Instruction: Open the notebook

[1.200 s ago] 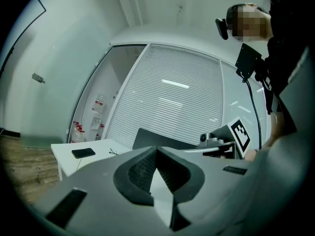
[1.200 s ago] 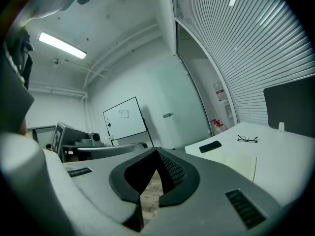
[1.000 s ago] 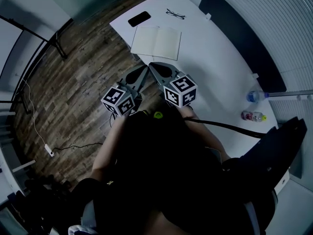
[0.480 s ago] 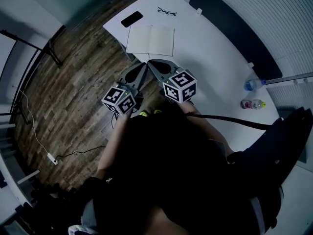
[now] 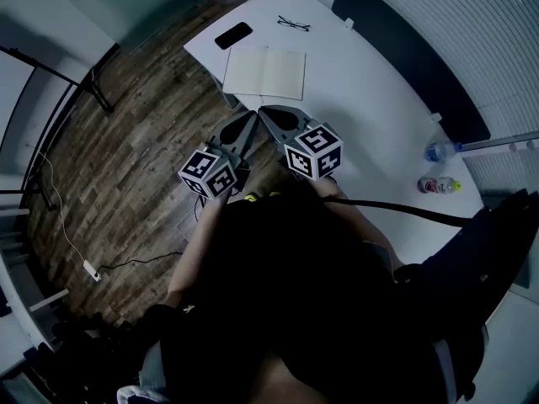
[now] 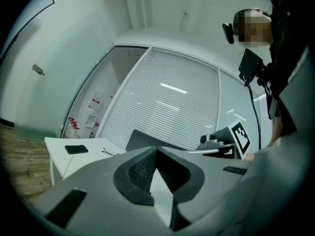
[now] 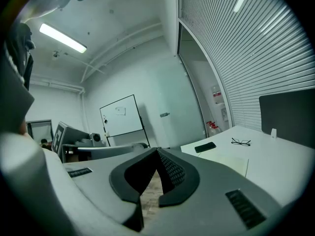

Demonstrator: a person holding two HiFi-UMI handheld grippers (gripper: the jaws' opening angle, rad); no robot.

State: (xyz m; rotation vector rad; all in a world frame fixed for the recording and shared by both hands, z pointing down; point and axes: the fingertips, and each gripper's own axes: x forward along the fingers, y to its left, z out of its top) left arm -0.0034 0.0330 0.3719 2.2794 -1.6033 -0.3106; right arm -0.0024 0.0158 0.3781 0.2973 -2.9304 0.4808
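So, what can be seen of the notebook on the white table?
The notebook lies open and flat on the table, near its narrow end and front edge: two pale, blank-looking pages split by a centre fold. A phone and glasses lie apart beyond it. Nothing touches it; the left gripper and right gripper, both shut, hang short of it.

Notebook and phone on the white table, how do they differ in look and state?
The notebook is pale and lies open, with two pages spread either side of a centre fold. The phone is a single black slab. The notebook is much the larger. On the white table, the notebook lies toward the near edge and the phone by the far corner. Both lie flat, apart from each other.
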